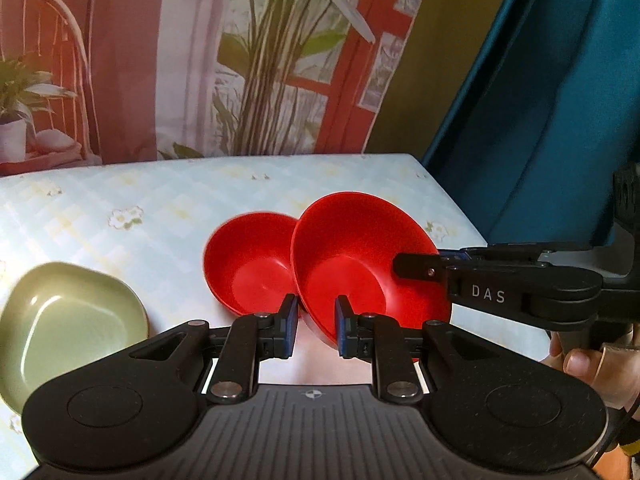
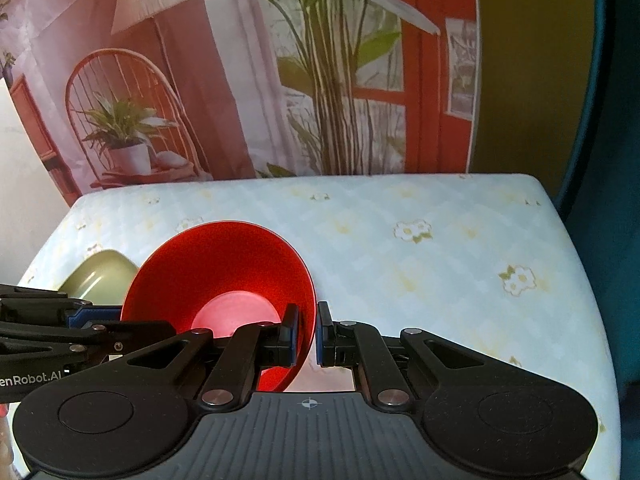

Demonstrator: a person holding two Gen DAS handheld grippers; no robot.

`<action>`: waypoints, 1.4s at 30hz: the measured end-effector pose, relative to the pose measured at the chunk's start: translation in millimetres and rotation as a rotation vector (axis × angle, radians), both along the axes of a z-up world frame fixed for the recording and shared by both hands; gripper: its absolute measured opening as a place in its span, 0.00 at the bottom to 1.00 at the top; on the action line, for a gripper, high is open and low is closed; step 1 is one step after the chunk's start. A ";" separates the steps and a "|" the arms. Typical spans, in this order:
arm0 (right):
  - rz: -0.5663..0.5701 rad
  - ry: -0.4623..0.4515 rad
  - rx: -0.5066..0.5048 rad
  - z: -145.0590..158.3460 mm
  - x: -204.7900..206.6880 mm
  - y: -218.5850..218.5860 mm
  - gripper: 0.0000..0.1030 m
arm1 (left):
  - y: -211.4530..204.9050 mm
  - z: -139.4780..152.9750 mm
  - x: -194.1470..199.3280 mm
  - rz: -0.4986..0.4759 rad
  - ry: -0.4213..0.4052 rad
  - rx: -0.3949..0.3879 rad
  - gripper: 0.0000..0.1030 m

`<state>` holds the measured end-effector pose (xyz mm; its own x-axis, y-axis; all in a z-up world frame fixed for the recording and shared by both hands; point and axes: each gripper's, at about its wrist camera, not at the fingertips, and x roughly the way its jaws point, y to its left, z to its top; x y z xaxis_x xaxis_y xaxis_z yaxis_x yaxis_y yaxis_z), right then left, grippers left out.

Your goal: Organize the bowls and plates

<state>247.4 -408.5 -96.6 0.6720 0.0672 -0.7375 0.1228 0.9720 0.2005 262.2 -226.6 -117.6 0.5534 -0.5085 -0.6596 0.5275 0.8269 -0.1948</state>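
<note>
A large red bowl (image 1: 352,260) is tilted up off the table, next to a smaller red bowl (image 1: 248,264) that rests on the cloth. My right gripper (image 2: 306,338) is shut on the large bowl's rim (image 2: 224,276); it reaches in from the right in the left wrist view (image 1: 420,270). My left gripper (image 1: 316,328) is open, its jaws on either side of the large bowl's near rim without pinching it. A green dish (image 1: 68,320) sits on the table at the left, also in the right wrist view (image 2: 102,276).
The table (image 2: 420,260) has a pale blue flowered cloth. A printed backdrop (image 2: 240,80) hangs behind its far edge. A teal fabric (image 1: 540,100) stands at the right. The person's hand (image 1: 588,364) holds the right gripper.
</note>
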 end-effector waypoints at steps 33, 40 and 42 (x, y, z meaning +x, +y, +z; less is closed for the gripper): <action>0.026 0.016 0.012 -40.5 77.9 22.7 0.08 | 11.6 -27.5 69.1 0.098 0.075 0.048 0.20; 0.017 0.018 0.012 -45.4 80.1 20.8 0.09 | 11.4 -31.3 68.8 0.104 0.078 0.057 0.20; 0.017 0.014 0.017 -46.1 79.3 20.5 0.09 | 11.7 -31.5 69.9 0.112 0.080 0.059 0.20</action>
<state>326.6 -387.9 -142.8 0.6604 0.0912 -0.7454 0.1095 0.9703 0.2157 332.1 -214.8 -149.1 0.5490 -0.4053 -0.7310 0.4158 0.8911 -0.1817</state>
